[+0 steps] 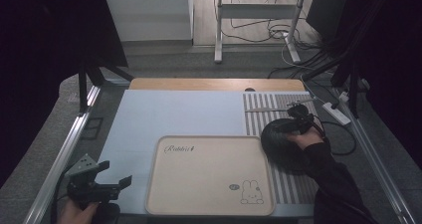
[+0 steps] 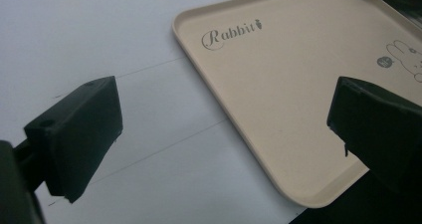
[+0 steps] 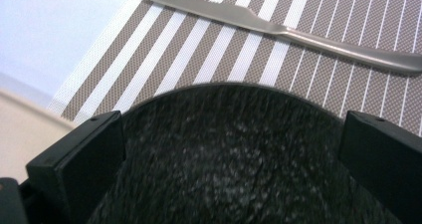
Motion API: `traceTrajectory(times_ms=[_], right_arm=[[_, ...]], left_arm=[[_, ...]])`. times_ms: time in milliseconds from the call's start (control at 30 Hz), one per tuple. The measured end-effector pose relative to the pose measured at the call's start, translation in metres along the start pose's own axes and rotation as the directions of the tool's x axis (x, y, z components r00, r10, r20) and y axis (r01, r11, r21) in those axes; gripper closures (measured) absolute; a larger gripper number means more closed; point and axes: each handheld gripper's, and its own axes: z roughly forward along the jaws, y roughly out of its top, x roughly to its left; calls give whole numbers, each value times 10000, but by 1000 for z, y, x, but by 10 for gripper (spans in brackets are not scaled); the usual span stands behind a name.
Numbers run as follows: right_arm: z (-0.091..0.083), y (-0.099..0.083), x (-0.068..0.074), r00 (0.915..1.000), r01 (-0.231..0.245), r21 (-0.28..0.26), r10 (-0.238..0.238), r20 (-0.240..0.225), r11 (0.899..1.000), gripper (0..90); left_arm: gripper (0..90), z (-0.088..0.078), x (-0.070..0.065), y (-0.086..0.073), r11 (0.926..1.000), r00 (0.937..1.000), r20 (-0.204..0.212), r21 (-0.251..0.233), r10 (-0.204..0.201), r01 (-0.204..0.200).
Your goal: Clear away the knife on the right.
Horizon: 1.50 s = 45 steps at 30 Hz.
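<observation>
Beige tray (image 1: 209,176) reads "Rabbit" beside a bunny drawing (image 1: 251,192).

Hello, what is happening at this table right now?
A person holds a claw in each hand. The right claw is over a black plate on the striped placemat, jaws apart on either side of it, not clearly closed. A knife lies beyond. The left claw hangs open beside the beige tray.

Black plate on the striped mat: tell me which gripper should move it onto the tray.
Right. The right gripper is already at the black plate, its jaws open on either side of it on the striped mat. The left gripper hangs open off the tray's far corner.
</observation>
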Motion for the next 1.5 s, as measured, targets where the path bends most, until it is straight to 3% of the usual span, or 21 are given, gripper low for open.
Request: traceTrajectory(times_ms=[700, 867, 933, 967, 1000, 1067, 1100, 1167, 1200, 1267, 1333, 1500], right_arm=[[27, 25, -16, 9965, 6, 345, -34, 833, 9994, 30], [28, 30, -24, 9968, -295, 240, 276, 754, 9993, 166], [28, 33, -27, 9971, -410, 237, 394, 644, 9989, 240], [30, 36, -31, 9964, -447, 191, 432, 733, 9988, 321], [30, 36, -31, 9964, -447, 191, 432, 733, 9988, 321], [32, 40, -37, 9959, -344, 296, 318, 844, 9990, 466], [32, 40, -37, 9959, -344, 296, 318, 844, 9990, 466], [33, 43, -43, 9970, -271, 443, 238, 740, 9987, 641], [33, 43, -43, 9970, -271, 443, 238, 740, 9987, 641], [35, 45, -48, 9977, -99, 583, 60, 672, 9983, 798], [38, 48, -54, 9975, 206, 612, -246, 656, 9979, 897], [45, 53, -65, 9980, -138, 702, 94, 626, 9974, 897]], left_arm=[[21, 0, 1, 0, 10000, 10000, 46, -36, -64, 65], [21, 0, 1, 0, 10000, 10000, 60, -34, -72, 72], [21, 0, 1, 0, 10000, 10000, 61, -31, -67, 67], [21, 0, 1, 0, 10000, 10000, 61, -33, -67, 67], [21, 0, 1, 0, 10000, 10000, 59, -32, -66, 66], [21, 0, 1, 0, 10000, 10000, 56, -33, -75, 75], [21, 0, 1, 0, 10000, 10000, 56, -33, -75, 75], [21, 0, 1, 0, 10000, 10000, 37, -18, -61, 61], [21, 0, 1, 0, 10000, 10000, 22, -5, -53, 53], [21, 0, 0, 0, 10000, 10000, -3, 12, -27, 27], [21, 1, 0, 0, 10000, 10000, -21, 26, -12, 12], [21, 1, 0, 0, 10000, 10000, -40, 46, 8, -8]])
